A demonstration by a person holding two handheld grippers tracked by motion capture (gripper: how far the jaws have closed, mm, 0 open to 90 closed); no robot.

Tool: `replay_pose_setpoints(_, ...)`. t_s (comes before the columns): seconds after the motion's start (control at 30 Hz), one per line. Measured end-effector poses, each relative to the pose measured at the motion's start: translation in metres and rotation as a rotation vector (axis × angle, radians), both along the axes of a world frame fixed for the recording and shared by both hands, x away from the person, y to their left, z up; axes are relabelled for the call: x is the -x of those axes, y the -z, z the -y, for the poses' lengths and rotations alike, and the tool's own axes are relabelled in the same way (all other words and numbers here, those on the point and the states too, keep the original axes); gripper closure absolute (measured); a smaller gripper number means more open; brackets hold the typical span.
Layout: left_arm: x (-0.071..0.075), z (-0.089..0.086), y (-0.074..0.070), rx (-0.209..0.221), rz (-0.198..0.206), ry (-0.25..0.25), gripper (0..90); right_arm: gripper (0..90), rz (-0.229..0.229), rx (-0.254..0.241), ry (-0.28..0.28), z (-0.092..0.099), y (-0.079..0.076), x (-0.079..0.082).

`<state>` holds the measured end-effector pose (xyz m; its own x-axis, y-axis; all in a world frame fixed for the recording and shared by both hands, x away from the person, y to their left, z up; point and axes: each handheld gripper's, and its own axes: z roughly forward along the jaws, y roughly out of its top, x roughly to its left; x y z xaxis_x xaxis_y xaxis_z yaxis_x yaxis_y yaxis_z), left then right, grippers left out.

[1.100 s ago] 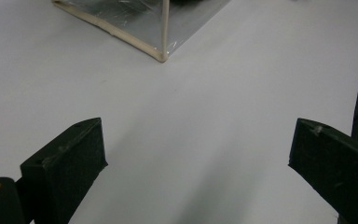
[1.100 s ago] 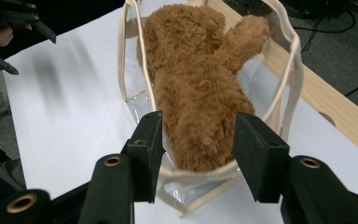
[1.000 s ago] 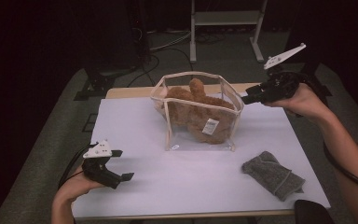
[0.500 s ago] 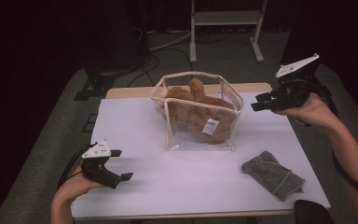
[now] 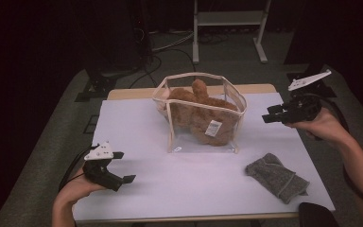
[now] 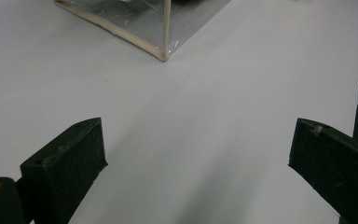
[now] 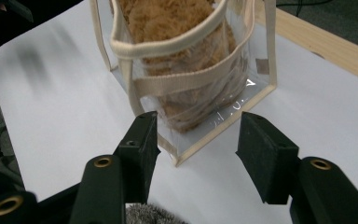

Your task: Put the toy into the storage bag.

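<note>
A clear plastic bag with cream trim (image 5: 199, 113) stands upright mid-table with a brown plush toy (image 5: 203, 111) inside; the right gripper view shows the same bag (image 7: 186, 79) and the plush toy (image 7: 168, 18) up close. My right gripper (image 5: 269, 115) hovers to the bag's right, apart from it, its jaws open, having just been opening, with nothing between them. Low over the table's front left, my left gripper (image 5: 123, 166) is held with its jaws wide open and empty. In the left gripper view, a corner of the bag (image 6: 165, 51) lies ahead.
A grey knitted cloth (image 5: 276, 177) lies at the front right of the white table (image 5: 137, 123); its edge (image 7: 147, 215) peeks beneath the right jaws. A wooden strip (image 5: 123, 93) runs along the far edge. A metal stand (image 5: 229, 19) and cables are on the floor behind.
My right gripper has drawn back from the bag's rim, going right and down, and its jaws have widened. The left gripper has stayed put.
</note>
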<state>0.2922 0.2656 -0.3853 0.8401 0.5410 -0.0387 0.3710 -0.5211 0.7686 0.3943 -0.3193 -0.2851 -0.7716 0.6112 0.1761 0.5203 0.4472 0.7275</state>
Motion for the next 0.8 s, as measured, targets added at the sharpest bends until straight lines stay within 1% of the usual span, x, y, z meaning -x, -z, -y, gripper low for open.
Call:
replay_pose_setpoints(0.03,0.0,0.0,0.0,0.0,0.0,0.0,2.7,46.1,0.0,0.0,0.0,0.0,0.0,0.0)
replay_pose_setpoints(0.17,0.0,0.0,0.0,-0.003,0.0,0.002,2.7,45.4,-0.014,-0.003,0.008,0.005,0.01,0.002)
replay_pose_setpoints(0.23,0.0,0.0,0.0,-0.003,-0.002,0.002,2.7,45.2,-0.015,-0.002,0.01,0.006,0.012,0.003)
replay_pose_setpoints(0.27,0.0,0.001,0.001,-0.003,-0.005,0.001,2.7,44.5,-0.02,-0.009,0.015,0.008,0.016,0.004)
replay_pose_setpoints(0.4,0.0,0.001,0.001,-0.004,-0.007,-0.001,2.7,44.3,-0.025,-0.017,0.023,0.011,0.021,0.005)
replay_pose_setpoints(0.73,0.0,0.001,0.0,-0.004,-0.003,-0.001,2.7,42.8,-0.057,-0.034,0.049,0.019,0.044,0.01)
replay_pose_setpoints(0.77,0.0,0.001,0.0,-0.004,-0.004,-0.001,2.7,42.8,-0.057,-0.034,0.049,0.019,0.044,0.01)
replay_pose_setpoints(0.8,0.0,0.002,0.0,-0.004,-0.004,-0.001,2.7,42.7,-0.062,-0.036,0.05,0.021,0.048,0.011)
